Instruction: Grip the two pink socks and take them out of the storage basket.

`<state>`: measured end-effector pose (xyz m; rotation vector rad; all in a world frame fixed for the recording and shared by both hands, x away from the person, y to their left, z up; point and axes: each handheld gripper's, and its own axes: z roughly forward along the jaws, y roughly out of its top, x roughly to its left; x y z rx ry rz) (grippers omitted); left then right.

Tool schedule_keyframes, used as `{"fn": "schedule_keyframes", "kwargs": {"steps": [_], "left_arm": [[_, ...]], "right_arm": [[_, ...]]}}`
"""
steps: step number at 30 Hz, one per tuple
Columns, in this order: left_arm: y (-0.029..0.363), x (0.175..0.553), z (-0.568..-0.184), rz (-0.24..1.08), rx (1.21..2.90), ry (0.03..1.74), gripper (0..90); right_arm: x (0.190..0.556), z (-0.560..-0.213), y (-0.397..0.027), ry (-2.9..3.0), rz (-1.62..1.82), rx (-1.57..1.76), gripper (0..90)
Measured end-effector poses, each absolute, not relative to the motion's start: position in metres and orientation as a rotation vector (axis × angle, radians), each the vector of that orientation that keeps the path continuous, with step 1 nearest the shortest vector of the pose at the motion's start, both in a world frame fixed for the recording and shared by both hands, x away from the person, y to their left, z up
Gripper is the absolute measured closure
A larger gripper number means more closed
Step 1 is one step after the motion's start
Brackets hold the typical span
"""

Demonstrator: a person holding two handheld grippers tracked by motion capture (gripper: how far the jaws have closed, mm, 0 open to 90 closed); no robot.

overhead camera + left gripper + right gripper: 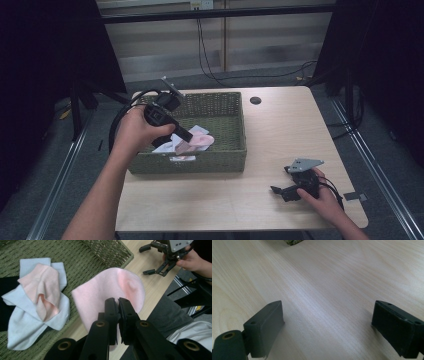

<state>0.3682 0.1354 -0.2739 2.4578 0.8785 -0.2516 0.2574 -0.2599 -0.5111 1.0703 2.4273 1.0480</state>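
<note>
No readable labels or writing anywhere. My left gripper (117, 302) is clamped on a pink sock (100, 297), held over the basket (220, 160) near its front wall. My right gripper (280, 190) rests w/ jaws wide apart on the light wood table (280, 130), right of the basket. Grey floor and cables behind the basket. More socks (37, 302) in the basket, partly overlapped, count unclear.
</note>
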Motion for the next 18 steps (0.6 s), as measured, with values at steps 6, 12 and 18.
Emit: {"fn": "schedule_keyframes", "kwargs": {"steps": [6, 12, 18], "left_arm": [[0.137, 0.362, -0.275, -0.268, 2.458, 0.862, 85.8], [0.138, 0.355, -0.276, -0.264, 2.446, 0.838, 85.8], [0.137, 0.350, -0.280, -0.270, 2.448, 0.824, 85.8]], "right_arm": [[0.257, -0.511, -0.260, 2.427, 1.048, 1.070, 9.7], [0.257, -0.511, -0.260, 2.427, 1.048, 1.070, 9.7], [0.257, -0.511, -0.260, 2.427, 1.048, 1.070, 9.7]]}}
